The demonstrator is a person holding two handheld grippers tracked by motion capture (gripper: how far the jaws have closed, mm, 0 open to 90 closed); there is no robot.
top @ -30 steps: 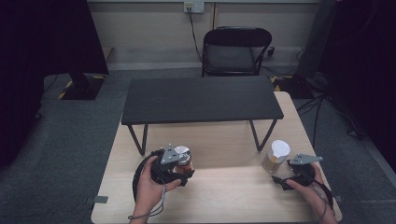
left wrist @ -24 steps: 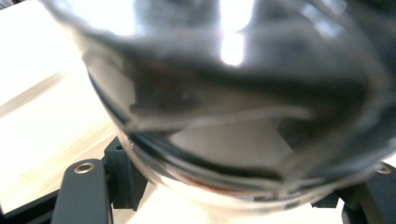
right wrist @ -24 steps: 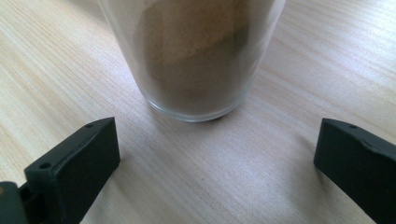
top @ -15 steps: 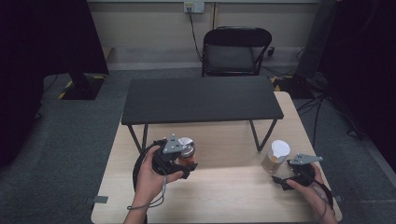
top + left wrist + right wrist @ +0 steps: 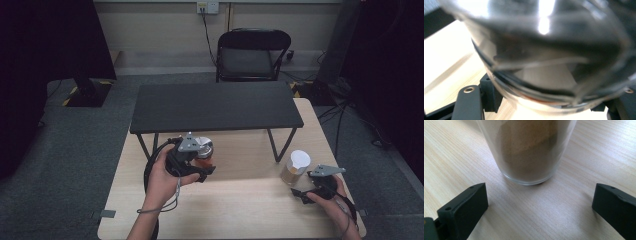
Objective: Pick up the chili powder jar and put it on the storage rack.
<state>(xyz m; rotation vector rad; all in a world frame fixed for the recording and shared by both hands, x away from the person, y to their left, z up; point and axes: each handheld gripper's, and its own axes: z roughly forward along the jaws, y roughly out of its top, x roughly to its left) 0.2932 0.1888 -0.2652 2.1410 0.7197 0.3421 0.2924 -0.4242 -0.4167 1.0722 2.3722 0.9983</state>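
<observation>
L gripper (image 5: 192, 162) sits in front of the black shelf (image 5: 215, 106), near its L leg, jaws clamped on a glass jar w/ silver lid (image 5: 202, 149). In the left gripper view the jar (image 5: 544, 57) is pressed right up to the lens, blurred, top cut off; contents hard to make out there, only a reddish-brown tint low down in the high view. Black jaw blocks show either side of its base.

R gripper (image 5: 302, 192) lies in front of the shelf's R leg, jaws spread wide, holding nothing. Just beyond it, toward the shelf, stands a glass tumbler w/ white lid (image 5: 295, 168). In the right gripper view the tumbler (image 5: 526, 150) stands upright on the wooden table (image 5: 529, 215), ahead of the jaw tips and centred betw. them, not touching either; its upper part is cut off. It holds brown powder, heaped unevenly.

Jar and tumbler are well apart, at opposite ends of the shelf's front edge.
</observation>
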